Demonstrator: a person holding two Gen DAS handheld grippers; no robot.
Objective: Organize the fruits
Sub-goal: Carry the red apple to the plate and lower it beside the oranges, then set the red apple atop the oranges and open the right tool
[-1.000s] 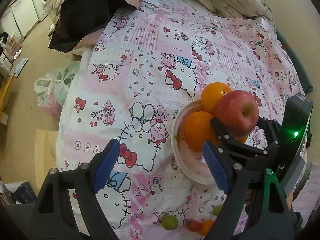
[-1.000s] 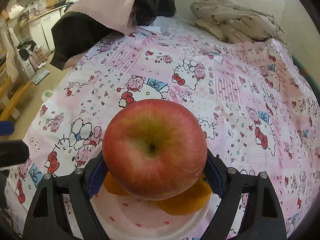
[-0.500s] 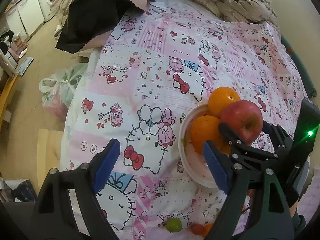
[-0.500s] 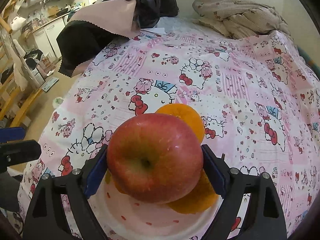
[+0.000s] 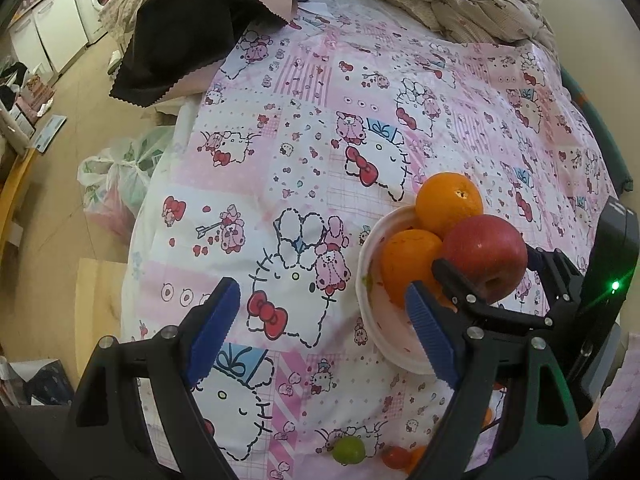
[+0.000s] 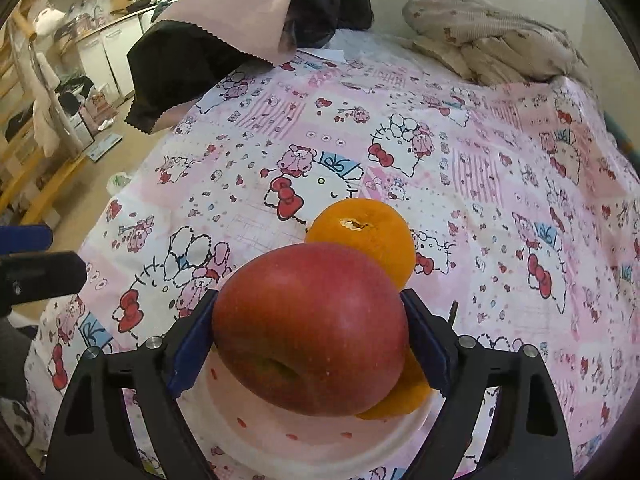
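Right gripper [image 6: 310, 330] is clamped on a red apple [image 6: 310, 328], blue pads [image 6: 190, 346] pressed against both sides of it. Apple sits just over the near part of a white bowl [image 6: 320, 440], touching or almost touching the oranges there; can't tell if it's resting on them. In the left wrist view the same apple [image 5: 484, 258] shows at the right edge of the bowl [image 5: 366, 280], with the right gripper [image 5: 486, 276] coming in from the right. Two oranges in the bowl: near orange [image 5: 408, 264] at the left of the apple, far orange [image 5: 448, 204] stacked higher at the bowl's far rim. From the right wrist the far orange [image 6: 362, 236] is right behind the apple, the other one mostly hidden under it. Left gripper [image 5: 320, 336] is empty, jaws spread wide, hovering over the bedsheet [image 5: 320, 120] just left of the bowl. Loose fruit on the sheet at the near edge: a green lime [image 5: 349, 450] and a small red tomato [image 5: 396, 457], close together, well apart from the bowl. Black-and-pink cloth [image 5: 192, 32] drapes over the far left corner, beige blanket [image 5: 460, 4] bunched at the far right, plastic bag [image 5: 116, 184] on the floor at the left.
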